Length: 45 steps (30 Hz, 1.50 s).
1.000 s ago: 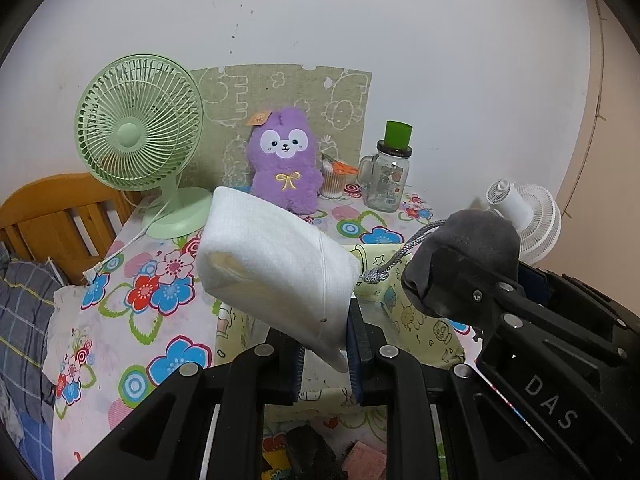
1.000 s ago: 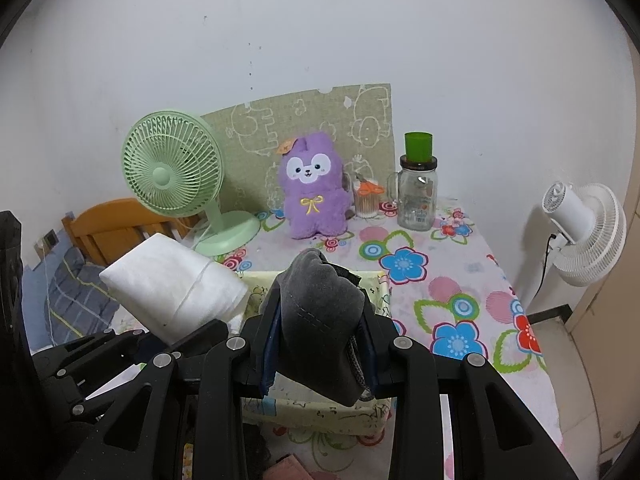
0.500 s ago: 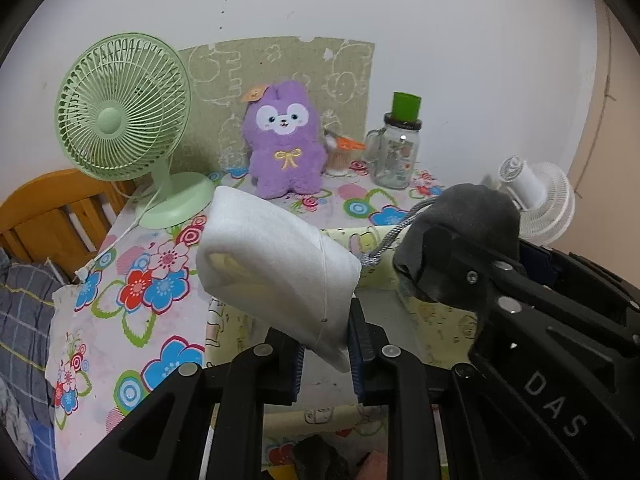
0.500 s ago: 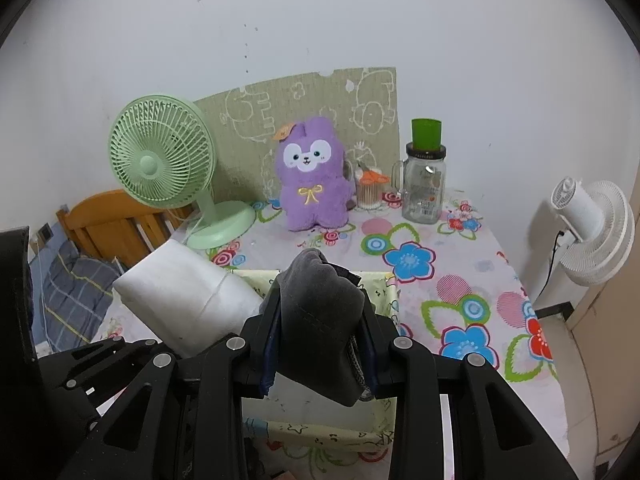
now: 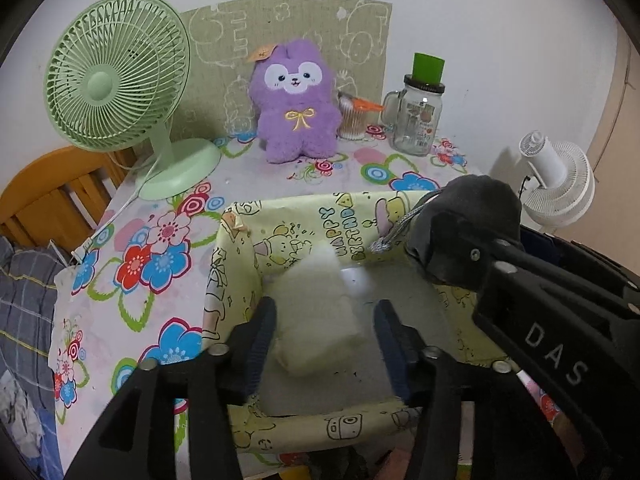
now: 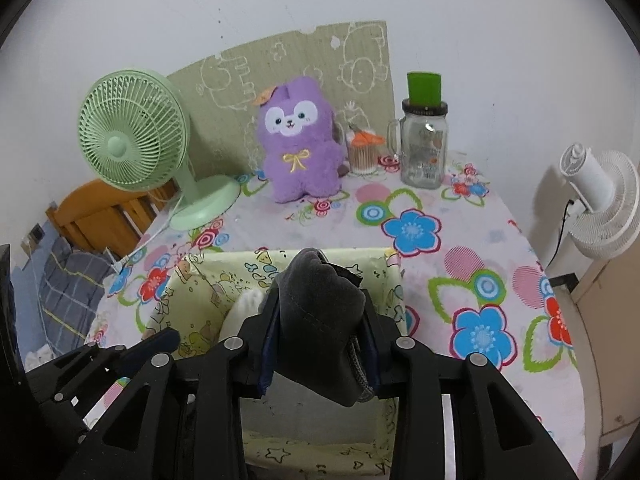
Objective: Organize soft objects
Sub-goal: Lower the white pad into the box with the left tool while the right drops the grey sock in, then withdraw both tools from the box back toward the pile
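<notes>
A yellow cartoon-print box [image 5: 304, 204] [image 6: 224, 258] stands on the floral tablecloth, below both grippers. My left gripper [image 5: 324, 320] hangs over it with jaws opening. A white folded cloth [image 5: 316, 308] [image 6: 244, 308] lies blurred between the fingers, inside the box, free of the pads. My right gripper [image 6: 322, 328] is over the box's right side. Its jaws are opening slightly, but a dark grey cloth [image 6: 320, 320] [image 5: 468, 228] with a grey cord is still pinched between the pads. A purple plush toy [image 5: 296, 100] [image 6: 300, 140] sits upright at the back.
A green desk fan [image 5: 116, 72] stands back left, and a glass jar with a green lid [image 5: 420, 120] and a cup of cotton swabs [image 5: 352, 120] back right. A white fan [image 6: 600, 200] stands beyond the table's right edge; a wooden frame [image 5: 52, 196] is left.
The left jaws have spread and let go of the white cloth, which dropped into the box. Both grippers moved down and forward over the box. The right still holds the grey cloth.
</notes>
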Available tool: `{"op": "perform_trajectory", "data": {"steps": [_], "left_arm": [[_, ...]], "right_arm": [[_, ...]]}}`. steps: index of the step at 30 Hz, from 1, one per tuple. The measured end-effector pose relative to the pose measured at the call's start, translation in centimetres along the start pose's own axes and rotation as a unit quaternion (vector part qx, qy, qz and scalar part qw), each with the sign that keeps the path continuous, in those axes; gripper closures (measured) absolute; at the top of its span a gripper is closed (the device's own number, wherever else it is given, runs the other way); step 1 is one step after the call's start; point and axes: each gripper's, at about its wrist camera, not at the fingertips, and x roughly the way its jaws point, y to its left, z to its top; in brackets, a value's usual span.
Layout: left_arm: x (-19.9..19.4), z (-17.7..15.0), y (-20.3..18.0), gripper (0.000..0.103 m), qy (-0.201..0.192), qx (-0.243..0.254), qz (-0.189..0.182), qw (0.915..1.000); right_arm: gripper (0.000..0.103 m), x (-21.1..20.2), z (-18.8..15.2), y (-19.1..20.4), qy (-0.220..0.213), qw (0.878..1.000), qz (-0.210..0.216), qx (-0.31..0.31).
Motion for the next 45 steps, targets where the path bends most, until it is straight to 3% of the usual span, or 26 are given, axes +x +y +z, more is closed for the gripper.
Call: {"op": "perform_trajectory", "data": {"steps": [3, 5, 7, 13, 24, 38, 45], "left_arm": [[0.1, 0.1, 0.1, 0.04, 0.001, -0.002, -0.004, 1.0], [0.1, 0.1, 0.1, 0.038, 0.002, -0.004, -0.003, 1.0], [0.0, 0.1, 0.1, 0.037, 0.001, -0.006, -0.001, 1.0], [-0.6, 0.1, 0.1, 0.03, -0.006, -0.005, 0.001, 1.0], [-3.8, -0.5, -0.5, 0.019, -0.036, 0.009, 0.015, 0.9992], [-7.8, -2.7, -1.0, 0.011, -0.067, 0.023, 0.023, 0.9972], [-9.4, -4.3, -1.0, 0.01, -0.076, 0.022, 0.022, 0.9966]], "right_arm": [[0.049, 0.7, 0.0, 0.0, 0.012, 1.0, 0.0, 0.0], [0.026, 0.9, 0.0, 0.1, 0.013, 1.0, 0.005, 0.003], [0.02, 0.6, 0.0, 0.3, 0.002, 1.0, 0.006, -0.001], [0.015, -0.6, 0.3, 1.0, -0.016, 0.999, -0.014, -0.025], [0.013, -3.2, -0.2, 1.5, -0.025, 0.999, -0.013, -0.024], [0.011, -7.6, -1.9, 2.2, -0.047, 0.998, -0.024, -0.028], [0.006, -9.9, -3.0, 2.5, -0.066, 0.997, -0.029, -0.032]]}}
